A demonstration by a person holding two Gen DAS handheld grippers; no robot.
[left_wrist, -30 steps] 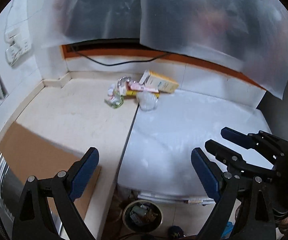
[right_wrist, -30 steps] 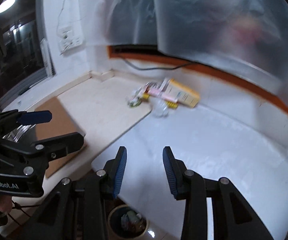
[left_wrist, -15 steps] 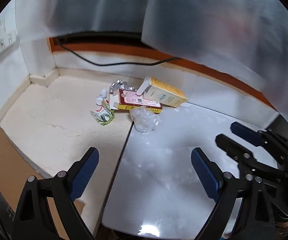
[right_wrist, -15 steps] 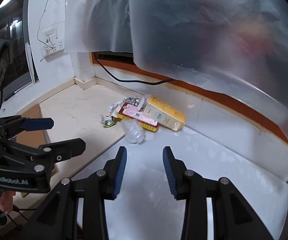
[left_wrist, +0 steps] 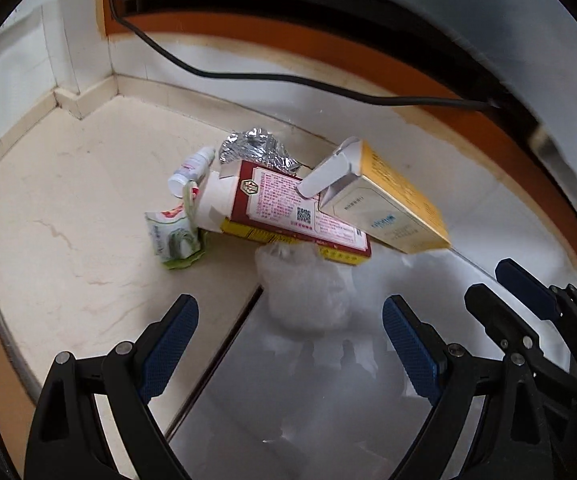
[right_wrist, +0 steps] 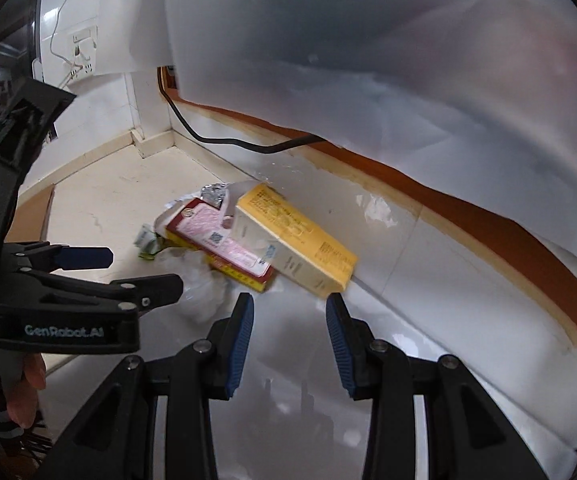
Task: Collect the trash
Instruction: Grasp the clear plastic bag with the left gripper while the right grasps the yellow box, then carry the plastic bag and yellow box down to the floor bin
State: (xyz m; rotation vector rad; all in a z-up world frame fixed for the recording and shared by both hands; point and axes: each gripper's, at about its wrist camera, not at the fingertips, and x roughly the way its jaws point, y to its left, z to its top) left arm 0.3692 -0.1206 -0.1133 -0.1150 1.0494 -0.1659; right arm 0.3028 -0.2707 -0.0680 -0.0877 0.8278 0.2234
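Note:
A heap of trash lies by the wall: a yellow carton (left_wrist: 392,204) (right_wrist: 296,248) leaning on a red and pink box (left_wrist: 288,212) (right_wrist: 224,246), crumpled foil (left_wrist: 254,150), a small white bottle (left_wrist: 192,168), a green wrapper (left_wrist: 172,236) and a clear crumpled plastic bag (left_wrist: 308,288) (right_wrist: 204,288) in front. My left gripper (left_wrist: 288,328) is open, its fingers wide on either side of the plastic bag, just short of it. My right gripper (right_wrist: 290,312) is open and empty, close below the yellow carton's near end.
The heap straddles a cream stone counter (left_wrist: 68,208) and a glossy white surface (left_wrist: 328,400). A black cable (left_wrist: 248,76) runs along the wall behind. Translucent plastic sheeting (right_wrist: 368,60) hangs above. A wall socket (right_wrist: 82,50) is at left. Brown cardboard (right_wrist: 32,216) lies on the counter.
Both grippers have moved forward and down toward the heap, which now looks much larger and closer. The bin below the counter edge has left the view. Both openings look unchanged.

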